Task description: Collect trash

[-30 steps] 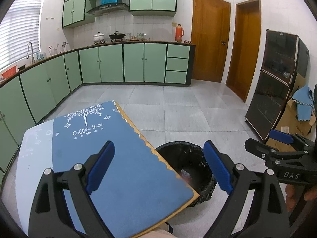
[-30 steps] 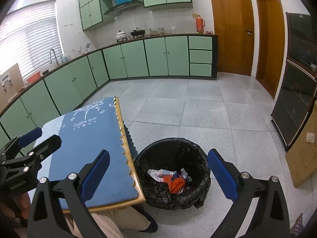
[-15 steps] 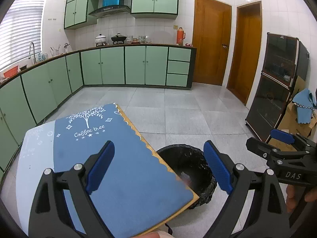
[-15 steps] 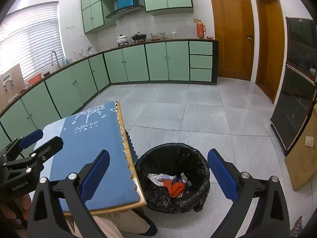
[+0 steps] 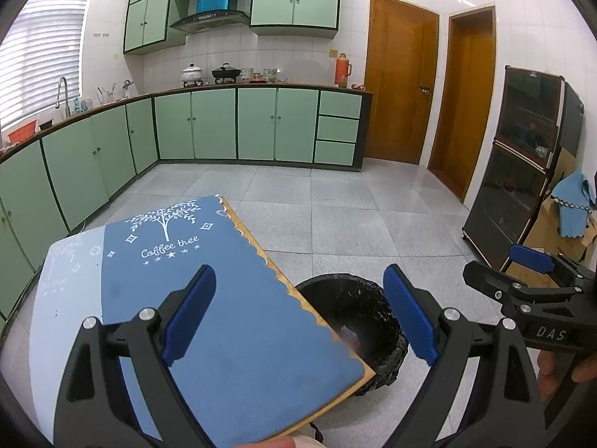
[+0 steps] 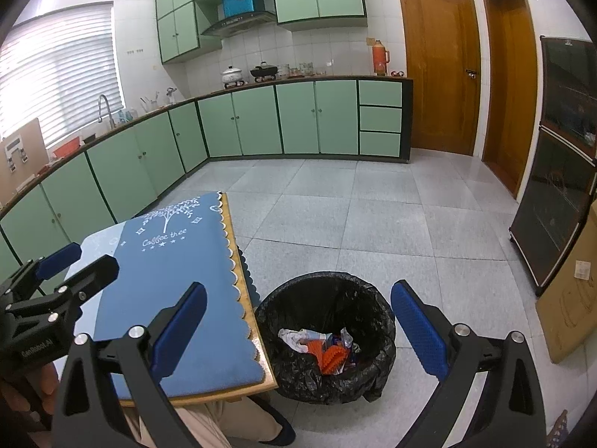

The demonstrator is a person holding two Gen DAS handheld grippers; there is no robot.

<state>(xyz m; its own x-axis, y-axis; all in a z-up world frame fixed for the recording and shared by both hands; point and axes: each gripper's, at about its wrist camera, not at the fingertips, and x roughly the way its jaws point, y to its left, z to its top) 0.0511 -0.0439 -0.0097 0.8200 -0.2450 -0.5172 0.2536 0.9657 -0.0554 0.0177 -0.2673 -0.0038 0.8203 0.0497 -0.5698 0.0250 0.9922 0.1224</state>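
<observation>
Black-lined trash bin [image 6: 325, 336] stands on the floor, just beside the bench [image 6: 179, 283] corner. Inside: crumpled white paper, orange scrap [image 6: 330, 354], wrappers. Left gripper [image 5: 298, 313] and right gripper [image 6: 298, 326] both spread wide, empty, above bench edge and bin.

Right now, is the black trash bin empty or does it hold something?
Not empty. The trash bin holds crumpled wrappers, white and orange, at its bottom.

The table [image 5: 317, 416] hides part of the bin [image 5: 358, 298]; its trash [image 5: 349, 336] blurs.
</observation>
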